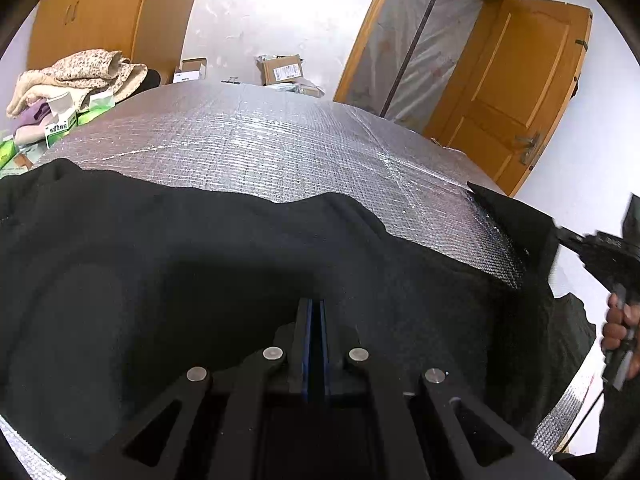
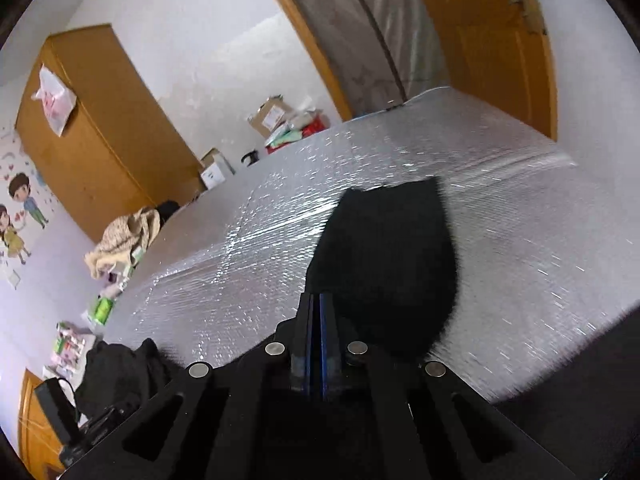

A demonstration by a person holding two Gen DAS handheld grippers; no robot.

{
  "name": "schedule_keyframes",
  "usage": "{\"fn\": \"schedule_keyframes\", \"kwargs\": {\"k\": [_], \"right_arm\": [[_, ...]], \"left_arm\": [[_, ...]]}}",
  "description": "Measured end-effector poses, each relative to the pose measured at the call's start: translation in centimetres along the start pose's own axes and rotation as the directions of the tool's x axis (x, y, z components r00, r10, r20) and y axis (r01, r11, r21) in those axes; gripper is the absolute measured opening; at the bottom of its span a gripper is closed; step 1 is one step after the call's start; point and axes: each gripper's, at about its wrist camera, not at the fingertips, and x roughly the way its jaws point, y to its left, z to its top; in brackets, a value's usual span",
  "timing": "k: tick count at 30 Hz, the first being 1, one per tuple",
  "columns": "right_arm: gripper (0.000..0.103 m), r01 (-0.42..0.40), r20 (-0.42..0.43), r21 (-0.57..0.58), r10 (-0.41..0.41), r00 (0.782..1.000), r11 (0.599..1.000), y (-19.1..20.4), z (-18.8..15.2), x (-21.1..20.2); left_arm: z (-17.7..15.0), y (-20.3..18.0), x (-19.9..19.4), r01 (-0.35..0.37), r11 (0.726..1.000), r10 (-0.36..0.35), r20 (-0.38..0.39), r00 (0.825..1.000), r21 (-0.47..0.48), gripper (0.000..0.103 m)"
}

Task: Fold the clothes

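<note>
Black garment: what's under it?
The black garment lies on the silver foil sheet, which shows beyond its far edge. Whatever sits directly beneath the cloth is covered. The right gripper holds up one flap.

Black garment [image 1: 200,248], silver grid-quilted foil surface [image 1: 260,136], beige floral blanket [image 1: 84,72] at 10 o'clock, orange-brown wooden door [image 1: 520,80] at 2 o'clock, white wall [image 1: 260,20], black claw [image 1: 316,308] with blue pads

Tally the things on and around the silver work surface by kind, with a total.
Black garment: 1
Grippers: 2, the left gripper and the right gripper
Pile of beige cloth: 1
Brown cardboard box: 1
Silver sheet: 1
Total: 6
</note>
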Motion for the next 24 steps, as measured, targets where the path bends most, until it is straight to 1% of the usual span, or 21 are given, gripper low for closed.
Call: {"fn": "schedule_keyframes", "kwargs": {"k": [6, 8, 10, 12, 13, 14, 15, 16, 18, 19, 21, 24], "right_arm": [[0.003, 0.053, 0.029, 0.063, -0.055, 0.998, 0.997, -3.9, -2.3, -4.8], [0.003, 0.089, 0.028, 0.083, -0.091, 0.995, 0.993, -5.4, -3.2, -5.9], [0.003, 0.121, 0.022, 0.103, -0.124, 0.992, 0.987, -6.7, -3.9, -6.6], [0.003, 0.131, 0.008, 0.113, -0.133, 0.991, 0.985, -7.4, -4.5, -7.0], [0.006, 0.135, 0.004, 0.115, -0.136, 0.991, 0.984, -7.7, -4.7, -7.2], [0.006, 0.137, 0.0, 0.117, -0.138, 0.99, 0.984, -8.0, -4.9, -7.5], [0.007, 0.129, -0.001, 0.114, -0.13, 0.991, 0.985, -8.0, -5.0, -7.5], [0.011, 0.116, -0.003, 0.105, -0.117, 0.993, 0.988, -7.7, -4.9, -7.3], [0.022, 0.097, -0.006, 0.074, -0.096, 0.995, 0.993, -6.9, -4.6, -6.9], [0.03, 0.092, -0.004, 0.052, -0.092, 0.996, 0.994, -6.4, -4.2, -6.6], [0.031, 0.083, 0.0, -0.004, -0.083, 0.997, 0.997, -5.1, -3.4, -5.8], [0.032, 0.065, -0.006, -0.091, -0.066, 0.998, 0.994, -3.1, -2.2, -4.1]], "left_arm": [[-0.1, -0.4, 0.0, -0.015, 1.0, 0.015, -0.001, 1.0, 0.018, 0.003], [-0.1, -0.4, -0.1, -0.02, 0.999, 0.02, 0.0, 1.0, 0.025, 0.003], [-0.1, -0.4, -0.1, -0.023, 0.999, 0.023, 0.001, 1.0, 0.028, 0.003], [-0.1, -0.6, -0.2, -0.03, 0.999, 0.03, 0.002, 1.0, 0.037, 0.003], [0.0, -0.7, -0.2, -0.037, 0.998, 0.037, 0.005, 0.999, 0.043, 0.003], [0.0, -0.9, -0.3, -0.044, 0.998, 0.044, 0.008, 0.999, 0.05, 0.003], [0.0, -1.1, -0.4, -0.052, 0.997, 0.052, 0.01, 0.999, 0.056, 0.003], [0.1, -1.3, -0.6, -0.047, 0.997, 0.046, 0.017, 0.999, 0.058, 0.003], [0.3, -1.9, -1.0, -0.033, 0.998, 0.031, 0.032, 0.999, 0.061, 0.003], [0.4, -2.4, -1.1, -0.027, 0.997, 0.024, 0.043, 0.999, 0.075, 0.003], [0.5, -3.3, -1.2, -0.022, 0.994, 0.015, 0.06, 0.998, 0.107, 0.003], [0.1, -3.9, 0.1, -0.028, 0.991, 0.025, 0.031, 0.999, 0.133, 0.003]]}}
